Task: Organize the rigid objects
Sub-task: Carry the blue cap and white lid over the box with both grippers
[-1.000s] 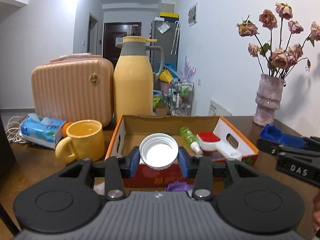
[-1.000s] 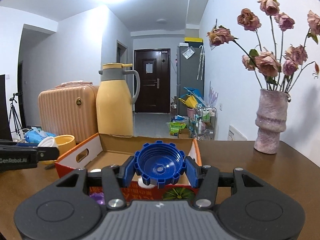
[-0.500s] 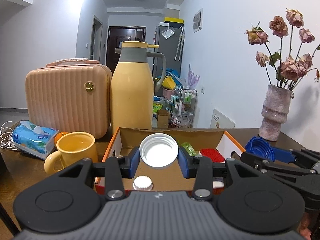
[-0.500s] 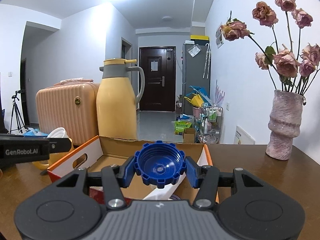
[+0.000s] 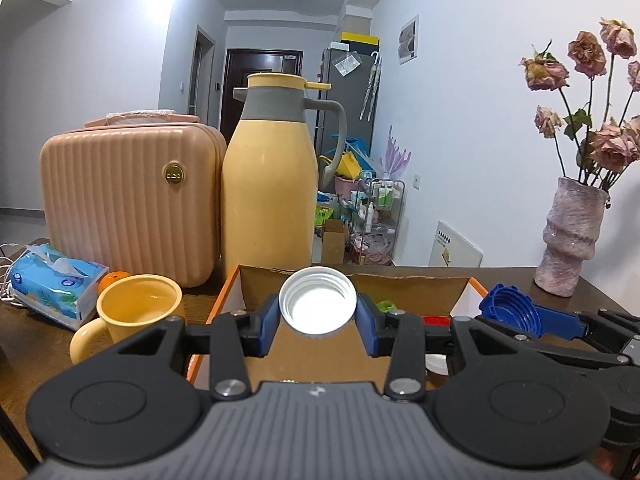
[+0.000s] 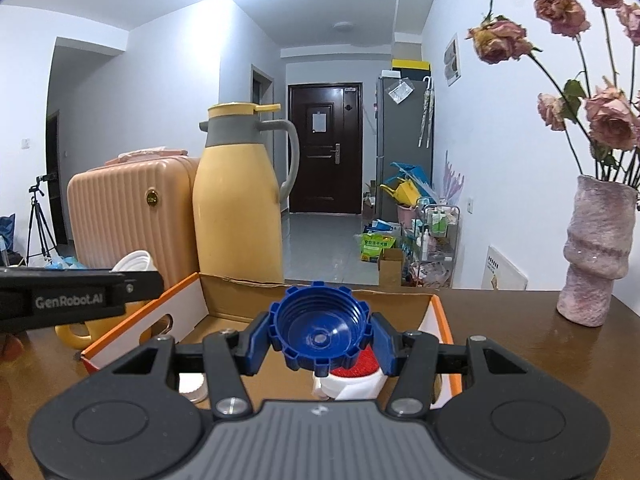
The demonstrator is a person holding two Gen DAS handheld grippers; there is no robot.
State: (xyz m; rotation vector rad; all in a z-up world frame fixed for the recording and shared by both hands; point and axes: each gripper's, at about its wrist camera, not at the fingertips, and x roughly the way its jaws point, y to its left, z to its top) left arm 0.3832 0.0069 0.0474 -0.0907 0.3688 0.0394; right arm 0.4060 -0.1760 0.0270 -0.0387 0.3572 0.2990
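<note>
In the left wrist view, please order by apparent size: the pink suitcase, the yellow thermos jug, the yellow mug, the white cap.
1. pink suitcase
2. yellow thermos jug
3. yellow mug
4. white cap, although it is nearest the camera, in the left gripper.

A lived-in home, seen from a brown wooden table (image 6: 520, 332) that looks down a hallway to a dark front door (image 6: 325, 148). A grey fridge (image 6: 404, 140) with umbrellas hung on its side and a wire rack (image 6: 438, 236) of bottles stand along the hall. On the table are a yellow thermos jug (image 5: 272, 184), a mug (image 5: 134, 316), a tissue pack (image 5: 56, 280), a small pink suitcase (image 5: 128, 200) and a vase of dried roses (image 5: 572, 240).
</note>
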